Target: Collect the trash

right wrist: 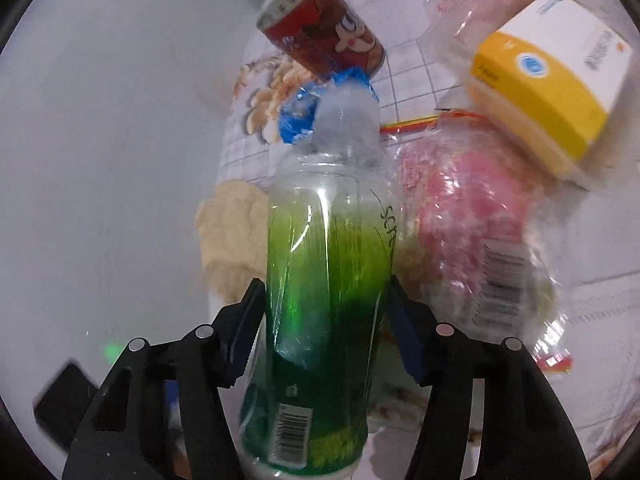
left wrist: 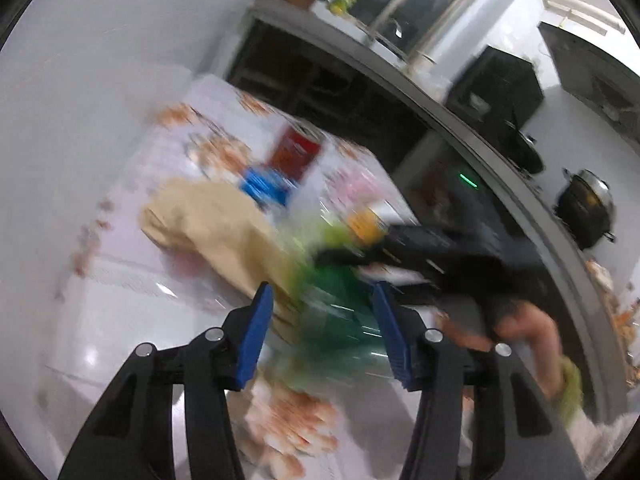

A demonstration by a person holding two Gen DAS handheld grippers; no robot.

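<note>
A green plastic bottle [right wrist: 320,280] with a clear neck stands between the fingers of my right gripper [right wrist: 324,320], which is shut on its body. In the blurred left wrist view the same bottle [left wrist: 340,312] shows beyond my left gripper [left wrist: 324,332], which is open and empty. The black right gripper [left wrist: 420,252] reaches in from the right there. Behind the bottle lie a red snack can [right wrist: 320,36], a blue wrapper [right wrist: 300,112], a beige crumpled paper [right wrist: 228,232], a clear bag with pink contents [right wrist: 468,216] and a yellow-and-white box [right wrist: 548,76].
The things lie on a white tiled cloth with orange flower prints [left wrist: 288,428]. A grey counter [left wrist: 500,160] with a black appliance [left wrist: 496,92] and a dark pot [left wrist: 588,208] runs along the right. A white wall is at left.
</note>
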